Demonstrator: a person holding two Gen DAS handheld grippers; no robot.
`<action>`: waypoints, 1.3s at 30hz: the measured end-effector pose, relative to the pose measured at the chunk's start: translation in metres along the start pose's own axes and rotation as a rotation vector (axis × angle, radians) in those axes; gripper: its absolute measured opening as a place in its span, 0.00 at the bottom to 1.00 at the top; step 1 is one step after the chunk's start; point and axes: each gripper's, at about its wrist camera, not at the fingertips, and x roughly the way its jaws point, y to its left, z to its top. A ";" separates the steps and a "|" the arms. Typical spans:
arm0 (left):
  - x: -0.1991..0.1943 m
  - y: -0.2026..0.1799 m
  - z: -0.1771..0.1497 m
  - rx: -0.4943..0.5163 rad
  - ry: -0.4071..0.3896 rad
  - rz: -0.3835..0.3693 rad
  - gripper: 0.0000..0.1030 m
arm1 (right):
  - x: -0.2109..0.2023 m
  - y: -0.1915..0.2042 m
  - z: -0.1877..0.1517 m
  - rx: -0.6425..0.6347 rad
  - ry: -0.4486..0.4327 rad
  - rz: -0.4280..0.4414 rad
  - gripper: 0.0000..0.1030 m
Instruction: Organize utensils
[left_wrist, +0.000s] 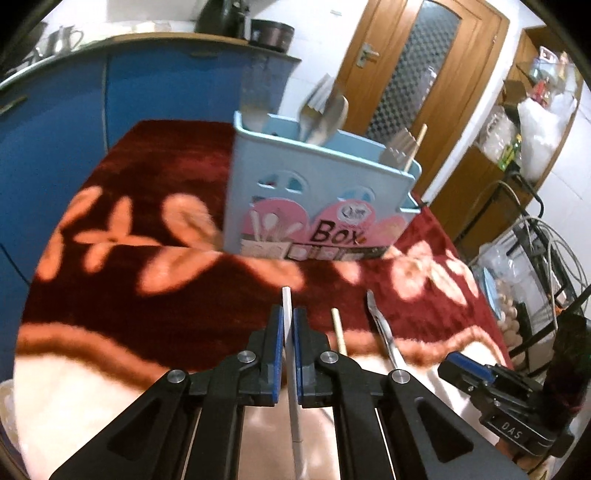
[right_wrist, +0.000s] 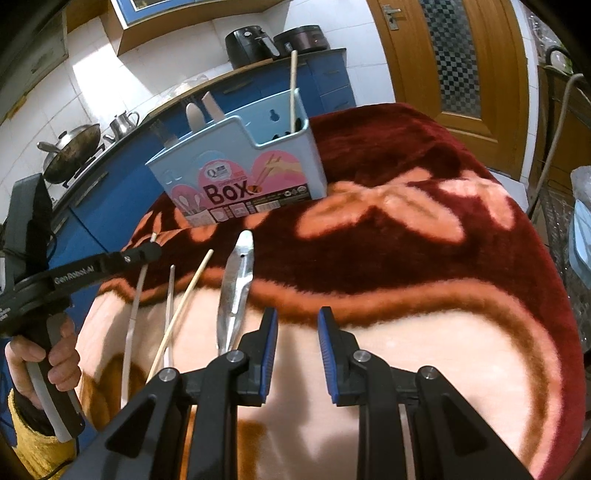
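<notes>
A light blue utensil box (left_wrist: 317, 206) marked "Box" stands on the red flowered blanket; it also shows in the right wrist view (right_wrist: 243, 177), holding spoons, forks and a chopstick. My left gripper (left_wrist: 289, 325) is shut on a thin white chopstick (left_wrist: 287, 302), also seen in the right wrist view (right_wrist: 135, 295). A wooden chopstick (left_wrist: 339, 332) and metal tongs (left_wrist: 384, 332) lie to its right. My right gripper (right_wrist: 297, 321) is open and empty, above the blanket, right of the tongs (right_wrist: 236, 280), a wooden chopstick (right_wrist: 184, 306) and another white stick (right_wrist: 170, 295).
The blanket (right_wrist: 424, 240) covers the table. Blue kitchen cabinets (left_wrist: 74, 122) stand behind, with a wok (right_wrist: 74, 147) and appliances on the counter. A wooden door (left_wrist: 417, 74) is at the back right. A wire rack (left_wrist: 535, 266) stands to the right.
</notes>
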 end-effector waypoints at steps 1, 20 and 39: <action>-0.002 0.002 0.000 -0.001 -0.009 0.006 0.04 | 0.001 0.002 0.001 -0.006 0.007 0.004 0.24; -0.041 0.011 -0.002 0.030 -0.150 0.013 0.04 | 0.047 0.056 0.027 -0.197 0.219 -0.022 0.31; -0.062 0.013 0.014 0.023 -0.263 -0.033 0.04 | 0.039 0.048 0.040 -0.127 0.133 0.080 0.06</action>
